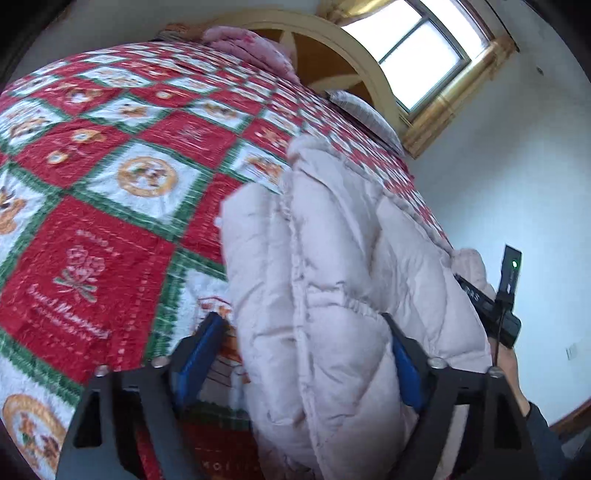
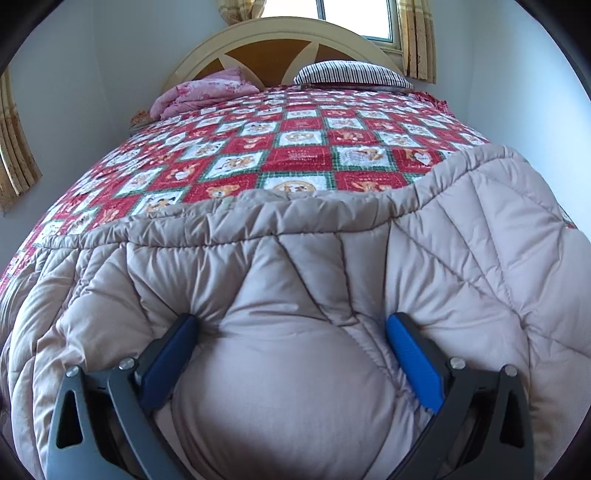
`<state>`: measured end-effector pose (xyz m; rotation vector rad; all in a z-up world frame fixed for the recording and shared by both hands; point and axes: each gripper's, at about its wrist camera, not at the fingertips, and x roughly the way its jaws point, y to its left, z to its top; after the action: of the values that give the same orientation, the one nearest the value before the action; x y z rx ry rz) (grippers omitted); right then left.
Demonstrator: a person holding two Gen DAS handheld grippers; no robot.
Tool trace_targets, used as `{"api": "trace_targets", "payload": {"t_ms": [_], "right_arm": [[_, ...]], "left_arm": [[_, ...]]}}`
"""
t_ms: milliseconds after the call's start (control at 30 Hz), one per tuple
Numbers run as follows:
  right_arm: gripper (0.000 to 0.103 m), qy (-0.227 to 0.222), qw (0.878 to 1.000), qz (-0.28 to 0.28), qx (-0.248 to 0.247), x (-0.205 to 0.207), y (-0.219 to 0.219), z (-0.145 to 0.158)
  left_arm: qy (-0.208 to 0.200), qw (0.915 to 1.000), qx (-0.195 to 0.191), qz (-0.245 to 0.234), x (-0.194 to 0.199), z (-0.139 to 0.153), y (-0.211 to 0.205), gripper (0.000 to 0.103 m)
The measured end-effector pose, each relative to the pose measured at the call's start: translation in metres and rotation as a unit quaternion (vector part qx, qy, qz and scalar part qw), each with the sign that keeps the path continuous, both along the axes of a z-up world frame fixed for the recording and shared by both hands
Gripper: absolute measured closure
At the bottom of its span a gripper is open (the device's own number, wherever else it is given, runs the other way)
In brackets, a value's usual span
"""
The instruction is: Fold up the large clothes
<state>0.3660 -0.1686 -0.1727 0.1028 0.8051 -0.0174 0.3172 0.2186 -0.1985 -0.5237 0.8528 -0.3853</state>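
A bed is seen filling most of both wrist views, covered by a patchwork quilt of red and white squares edged in green, printed with bears and flowers. Behind it, an arched cream headboard is set against a white wall, under a window flanked by gold curtains.

A large, pale pinkish-beige quilted puffer coat is laid across the near end of the bed, on top of the patchwork quilt. In the left wrist view the same coat is shown bunched into a long padded roll running away from the camera along the bed's right-hand side.

At the head of the bed, 1 striped pillow is seen resting against the headboard, and a folded pink floral blanket is placed beside it, to the left.

The right gripper is pictured clamped on a bulging fold of the coat, with both blue pads pressed into the padding on either side. The left gripper is shown with its jaws apart: a fold of the coat lies between them against the right-hand pad, while the left-hand pad stands clear over the patchwork quilt. At the right edge of the left wrist view, a hand in a dark sleeve is seen holding the black body of the other gripper, a small green light glowing on it.
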Motion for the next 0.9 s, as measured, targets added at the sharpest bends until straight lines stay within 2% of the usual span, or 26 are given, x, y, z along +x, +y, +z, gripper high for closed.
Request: {"api": "trace_targets", "payload": {"t_ms": [33, 67, 133, 233, 433, 567, 633, 700, 733, 800, 833, 867, 900], "right_arm": [[0.000, -0.001, 1.000, 0.000, 0.002, 0.000, -0.001, 0.000], [0.000, -0.002, 1.000, 0.001, 0.004, 0.000, -0.001, 0.001], [0.000, -0.004, 1.000, 0.002, 0.007, 0.000, -0.001, 0.001], [0.000, -0.006, 1.000, 0.003, 0.012, -0.001, -0.003, 0.001], [0.000, -0.008, 1.000, 0.005, 0.014, -0.001, -0.004, 0.001], [0.000, -0.007, 1.000, 0.007, 0.013, -0.002, -0.003, 0.003], [0.004, 0.002, 1.000, 0.017, 0.013, -0.002, -0.004, 0.012], [0.003, -0.027, 1.000, 0.012, 0.007, -0.012, -0.008, 0.034], [0.002, -0.035, 0.999, -0.006, -0.012, -0.015, -0.009, 0.042], [0.000, -0.015, 0.999, -0.001, -0.042, -0.011, -0.001, 0.038], [0.000, 0.029, 0.997, 0.029, -0.070, -0.003, 0.011, 0.021], [0.000, 0.055, 0.994, 0.045, -0.086, 0.002, 0.018, 0.007], [0.000, 0.054, 0.992, 0.051, -0.099, 0.003, 0.022, 0.000]], "left_arm": [[0.006, 0.9998, -0.013, -0.016, 0.000, -0.002, -0.002, 0.043], [0.008, 0.9996, -0.018, -0.021, 0.001, -0.003, -0.003, 0.047], [0.004, 0.9987, -0.036, -0.034, 0.000, -0.002, -0.005, 0.066], [-0.015, 0.9983, -0.040, -0.039, -0.006, 0.003, -0.007, 0.077], [-0.075, 0.9937, -0.073, -0.040, -0.019, 0.037, -0.007, 0.083], [-0.099, 0.9911, -0.069, -0.057, -0.024, 0.062, -0.009, 0.083], [-0.110, 0.9892, -0.073, -0.063, -0.026, 0.071, -0.012, 0.083], [-0.122, 0.9871, -0.078, -0.069, -0.027, 0.081, -0.017, 0.083], [-0.131, 0.9849, -0.084, -0.076, -0.029, 0.088, -0.023, 0.083], [-0.139, 0.9830, -0.080, -0.090, -0.028, 0.098, -0.036, 0.083], [-0.146, 0.9820, -0.073, -0.095, -0.028, 0.105, -0.045, 0.083], [-0.156, 0.9802, -0.066, -0.103, -0.029, 0.114, -0.055, 0.083], [-0.164, 0.9787, -0.057, -0.109, -0.030, 0.123, -0.064, 0.083]]}}
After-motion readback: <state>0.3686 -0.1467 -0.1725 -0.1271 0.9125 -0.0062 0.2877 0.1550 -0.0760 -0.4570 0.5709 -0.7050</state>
